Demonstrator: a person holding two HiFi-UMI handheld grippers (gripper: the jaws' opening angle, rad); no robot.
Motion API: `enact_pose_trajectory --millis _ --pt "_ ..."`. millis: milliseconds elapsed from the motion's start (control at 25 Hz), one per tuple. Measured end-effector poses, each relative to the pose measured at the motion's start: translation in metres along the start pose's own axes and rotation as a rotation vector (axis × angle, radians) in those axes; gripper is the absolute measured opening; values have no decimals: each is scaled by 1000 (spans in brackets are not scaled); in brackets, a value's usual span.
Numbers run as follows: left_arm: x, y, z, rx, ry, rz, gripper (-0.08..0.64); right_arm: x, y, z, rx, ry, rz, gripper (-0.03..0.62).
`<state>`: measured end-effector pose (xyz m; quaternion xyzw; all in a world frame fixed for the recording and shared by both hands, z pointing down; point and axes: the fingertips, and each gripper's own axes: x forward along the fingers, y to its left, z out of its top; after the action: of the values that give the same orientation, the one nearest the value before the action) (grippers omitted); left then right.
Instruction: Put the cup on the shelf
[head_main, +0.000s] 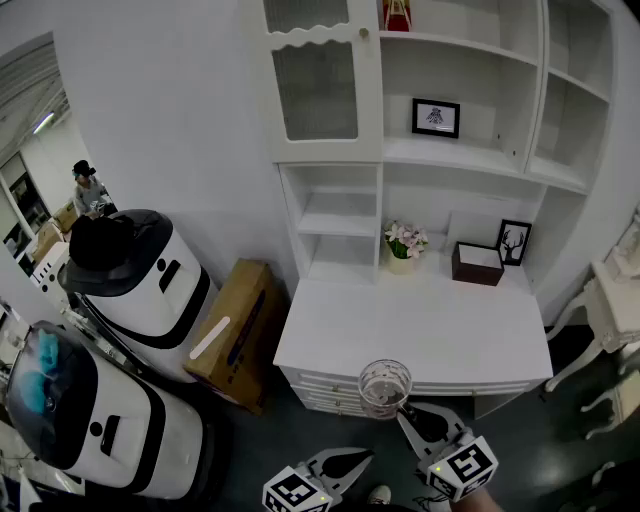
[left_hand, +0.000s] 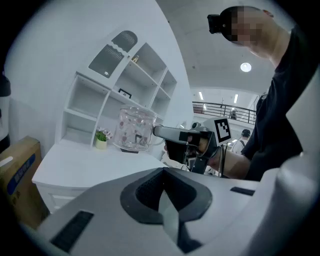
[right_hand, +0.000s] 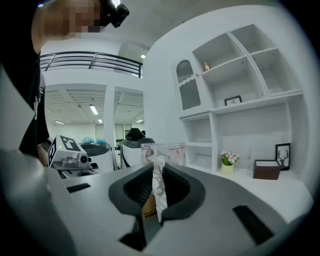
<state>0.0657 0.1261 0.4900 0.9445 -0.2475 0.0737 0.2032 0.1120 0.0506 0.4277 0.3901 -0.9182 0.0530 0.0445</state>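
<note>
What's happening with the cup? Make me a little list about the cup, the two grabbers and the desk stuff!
cup: clear glass with small pink marks, held up near the desk's front edge, not on a shelf yet
right gripper: shut on the cup
left gripper: shut, holding nothing, low beside the right one
desk: white top, bare in the middle
back of desk: flower pot, brown box, small framed picture
shelf above: another framed picture

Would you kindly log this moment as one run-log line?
right gripper: shut on clear floral glass cup | left gripper: shut, empty | cup: airborne at white desk front edge, not yet on shelf
</note>
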Motion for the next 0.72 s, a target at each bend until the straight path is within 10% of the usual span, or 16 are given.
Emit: enact_pose_trajectory --millis 720 --pt "-10 -14 -6 -9 -10 29 5 -14 10 1 37 -1 -1 31"
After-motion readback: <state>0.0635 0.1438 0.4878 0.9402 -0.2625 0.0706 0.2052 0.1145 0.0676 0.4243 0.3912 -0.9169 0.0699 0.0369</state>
